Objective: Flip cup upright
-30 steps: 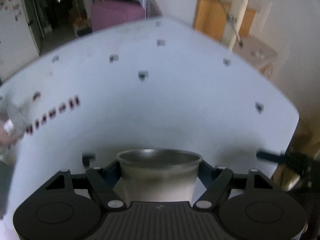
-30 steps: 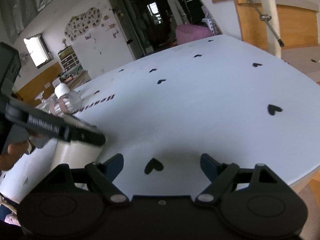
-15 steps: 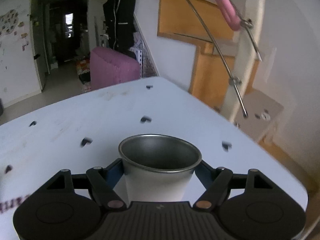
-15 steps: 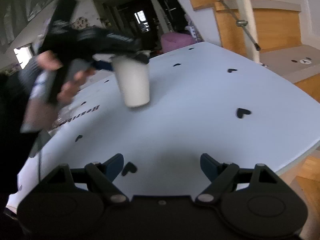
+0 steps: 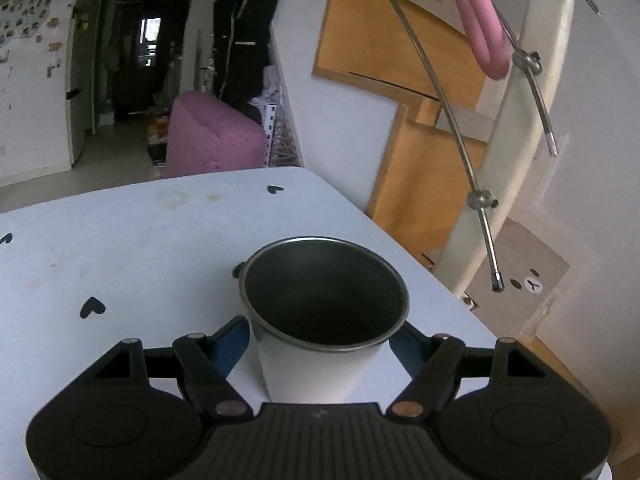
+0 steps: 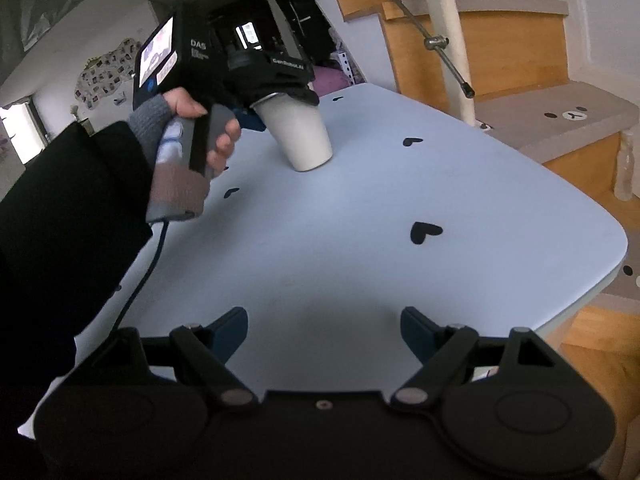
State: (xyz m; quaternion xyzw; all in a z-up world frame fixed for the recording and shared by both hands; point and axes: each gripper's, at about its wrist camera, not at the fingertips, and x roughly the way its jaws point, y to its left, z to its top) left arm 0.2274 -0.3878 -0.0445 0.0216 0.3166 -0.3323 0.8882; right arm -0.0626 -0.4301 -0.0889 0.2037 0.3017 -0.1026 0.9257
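The left tongs point(image 5: 320, 340) pinching the cup point(image 5: 324, 320) have lowered it mouth-up onto the table point(image 6: 440, 184); right tongs point(image 6: 324, 328) remain spread.

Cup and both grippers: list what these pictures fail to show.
- Cup base, left wrist view: hidden behind the left gripper body.
- Cup base touching the table or just above it, right wrist view: cannot tell.
- Cup rim, right wrist view: covered by the left gripper.
- Right gripper: open, holds nothing.
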